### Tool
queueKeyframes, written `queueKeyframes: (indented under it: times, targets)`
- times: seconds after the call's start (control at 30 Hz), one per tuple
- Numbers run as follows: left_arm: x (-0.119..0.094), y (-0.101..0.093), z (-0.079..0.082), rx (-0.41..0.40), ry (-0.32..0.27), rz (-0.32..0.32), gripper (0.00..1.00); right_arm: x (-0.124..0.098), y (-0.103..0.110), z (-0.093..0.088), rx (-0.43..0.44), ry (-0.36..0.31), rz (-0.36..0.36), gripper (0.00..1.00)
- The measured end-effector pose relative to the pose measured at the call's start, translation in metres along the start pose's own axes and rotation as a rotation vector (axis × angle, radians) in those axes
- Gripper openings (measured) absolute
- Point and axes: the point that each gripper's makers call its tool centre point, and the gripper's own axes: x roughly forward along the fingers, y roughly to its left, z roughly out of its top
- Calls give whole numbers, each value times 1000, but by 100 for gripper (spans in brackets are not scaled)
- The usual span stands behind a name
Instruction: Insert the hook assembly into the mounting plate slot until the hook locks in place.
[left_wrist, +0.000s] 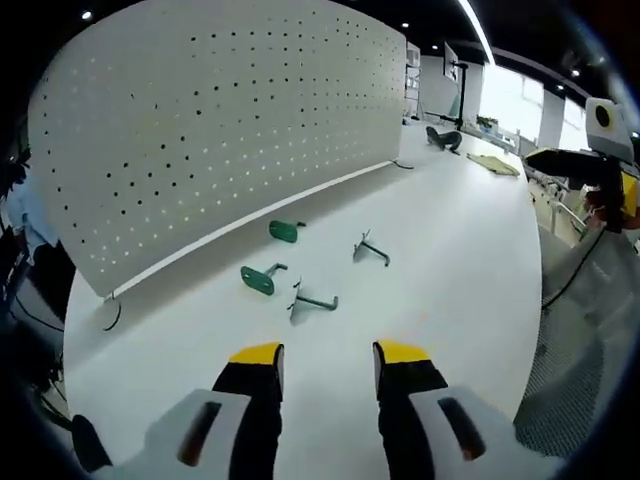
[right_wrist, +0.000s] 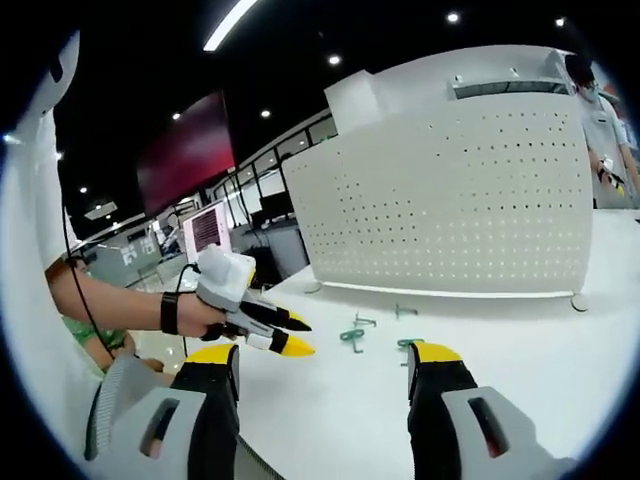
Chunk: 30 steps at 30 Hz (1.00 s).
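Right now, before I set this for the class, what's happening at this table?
A person holds a claw in each hand over a white table. Four green hooks lie loose in front of the upright white pegboard, none yet mounted. The left claw hangs open and empty short of them; the right claw is open and empty too.

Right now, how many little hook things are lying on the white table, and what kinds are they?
Green round-base hooks: 2
Grey metal wire hooks: 2
Total: 4, all lying loose on the white table in front of the white perforated pegboard panel.
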Motion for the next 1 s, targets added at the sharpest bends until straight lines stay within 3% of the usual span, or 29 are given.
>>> queueKeyframes:
  times: [1.0]
  targets:
    - [36,16,-3,28,38,22,29,-1,-5,-4,13,12,-26,69]
